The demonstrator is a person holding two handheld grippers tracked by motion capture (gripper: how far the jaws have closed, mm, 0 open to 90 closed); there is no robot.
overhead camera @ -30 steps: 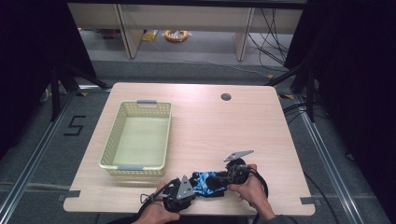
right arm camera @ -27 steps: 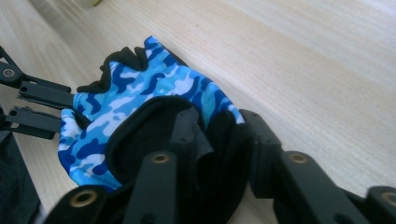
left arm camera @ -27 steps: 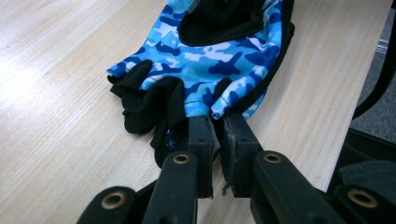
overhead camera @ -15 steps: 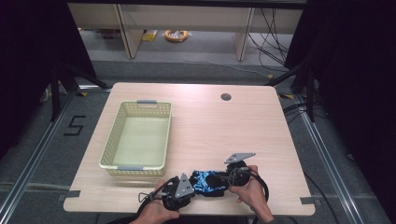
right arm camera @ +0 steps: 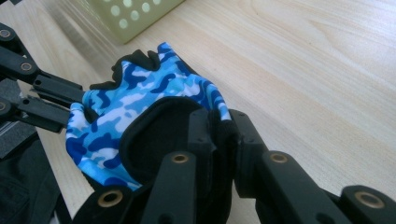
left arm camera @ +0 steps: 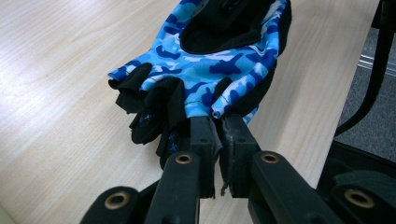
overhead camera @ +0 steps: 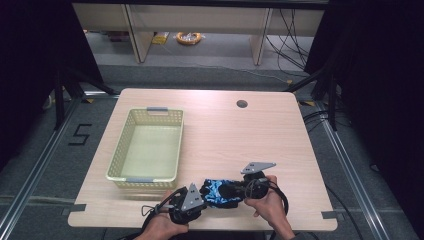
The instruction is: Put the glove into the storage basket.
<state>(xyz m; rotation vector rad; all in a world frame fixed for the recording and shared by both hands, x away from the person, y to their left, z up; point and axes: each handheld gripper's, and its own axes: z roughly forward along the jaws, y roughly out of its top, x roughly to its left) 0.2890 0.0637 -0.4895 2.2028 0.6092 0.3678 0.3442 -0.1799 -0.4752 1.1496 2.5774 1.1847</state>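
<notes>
Right gripper (overhead camera: pixel 239 190) closed within the last second on the cuff end of the blue camouflage glove (overhead camera: pixel 219 193), jaws now pinching the black cuff edge between them, as the right gripper view shows (right arm camera: pixel 215 127). Left gripper (overhead camera: pixel 201 196) clenched on the opposite, fingered end of the glove, jaws nearly touching with a fold of blue fabric nipped between them (left arm camera: pixel 215 125). Glove lying stretched between the two grips, near the front edge of the table (overhead camera: pixel 240 135) and just in front of the yellow basket (overhead camera: pixel 146 178), off its near right corner. Basket holding nothing visible. Hardly shifted from the earlier high views, apart from the right jaws drawing in. Judged from this: both ends now secured, so glove ready to be lifted clear of the table and carried toward the basket, likely the next step
</notes>
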